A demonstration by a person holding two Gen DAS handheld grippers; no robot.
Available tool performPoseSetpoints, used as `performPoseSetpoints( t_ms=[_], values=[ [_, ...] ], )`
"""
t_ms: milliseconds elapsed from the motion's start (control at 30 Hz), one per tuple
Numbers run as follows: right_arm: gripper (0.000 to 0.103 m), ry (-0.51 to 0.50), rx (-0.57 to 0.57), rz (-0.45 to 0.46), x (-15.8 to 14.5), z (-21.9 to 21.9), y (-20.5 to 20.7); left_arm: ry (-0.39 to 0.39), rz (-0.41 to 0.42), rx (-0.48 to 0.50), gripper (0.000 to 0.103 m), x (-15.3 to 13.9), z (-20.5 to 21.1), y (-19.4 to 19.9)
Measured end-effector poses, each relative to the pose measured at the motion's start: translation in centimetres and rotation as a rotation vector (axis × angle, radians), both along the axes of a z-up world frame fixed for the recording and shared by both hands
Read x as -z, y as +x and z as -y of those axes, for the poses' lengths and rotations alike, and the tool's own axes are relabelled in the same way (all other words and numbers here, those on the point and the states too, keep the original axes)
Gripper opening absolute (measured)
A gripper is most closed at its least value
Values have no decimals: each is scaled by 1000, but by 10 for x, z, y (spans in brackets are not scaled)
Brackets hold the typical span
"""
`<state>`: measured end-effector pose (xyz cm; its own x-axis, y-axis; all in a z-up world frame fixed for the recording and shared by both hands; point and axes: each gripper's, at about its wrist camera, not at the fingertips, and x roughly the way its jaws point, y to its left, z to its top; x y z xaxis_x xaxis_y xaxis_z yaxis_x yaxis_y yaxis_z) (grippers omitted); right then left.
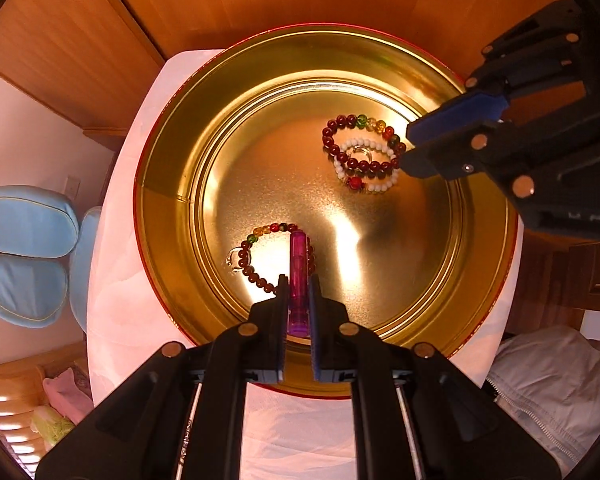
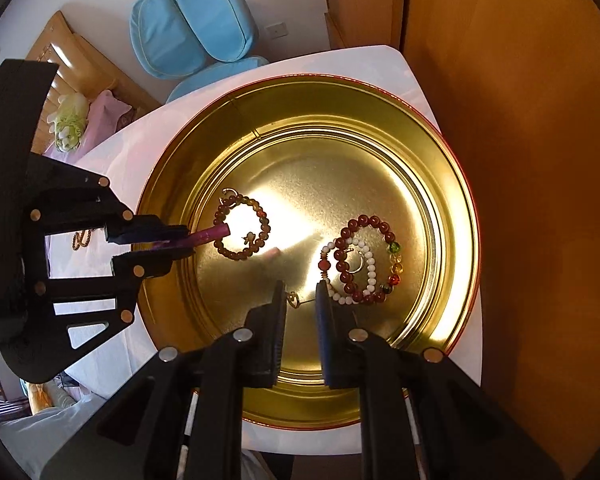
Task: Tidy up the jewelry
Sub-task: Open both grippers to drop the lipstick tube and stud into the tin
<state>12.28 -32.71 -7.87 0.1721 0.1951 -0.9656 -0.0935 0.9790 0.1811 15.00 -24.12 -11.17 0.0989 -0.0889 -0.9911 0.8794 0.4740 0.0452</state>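
My left claw (image 1: 299, 280) is clamped on a purple tube (image 1: 298, 276), held over the round gold tin (image 1: 168, 216). The tube tip overlaps a small dark-bead bracelet (image 1: 260, 256) lying on the tin floor at about 7 o'clock in the left wrist view. I cannot tell if tube and beads touch.

My right claw (image 2: 300, 292) stands with its jaws narrowly apart, nothing gripped; a small gold charm (image 2: 294, 300) shows in the gap on the tin floor. Just beside its right finger, at 3 o'clock in the right wrist view, a red-bead bracelet (image 2: 364, 224) overlaps a white-bead bracelet (image 2: 370, 276), with a clear ring (image 2: 356, 262) inside them.

The tin sits on a white surface (image 2: 408, 76) and covers most of it. Room: orange-lit wood panels (image 2: 520, 160) close behind the surface, a light-blue cushioned chair (image 2: 192, 28) against a white wall, a wooden bed frame with pink cloth (image 2: 108, 108) and a green-and-white plush toy (image 2: 70, 120), and a grey zipped garment (image 1: 548, 380).
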Motion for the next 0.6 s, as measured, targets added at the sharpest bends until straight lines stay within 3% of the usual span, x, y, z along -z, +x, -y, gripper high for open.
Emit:
performPoseSetpoints(
  t_ms=[233,433,467,500,533,567,600],
  values=[
    [16,13,23,-18,12,8,3,2,-3,0,10,5,3,4],
    [19,17,11,18,9,6,3,-2,27,-4,10,5,6,5],
    [30,-4,12,33,7,5,3,-2,42,-2,16,3,7,4],
    [70,-28,20,45,5,5,3,9,60,-3,46,3,9,5],
    [93,-48,30,61,3,6,3,25,87,-7,68,4,9,6],
    [93,-58,37,83,0,6,2,32,138,-10,84,3,9,5],
    [93,-59,41,95,-1,7,2,23,167,-1,84,1,9,3]
  ],
)
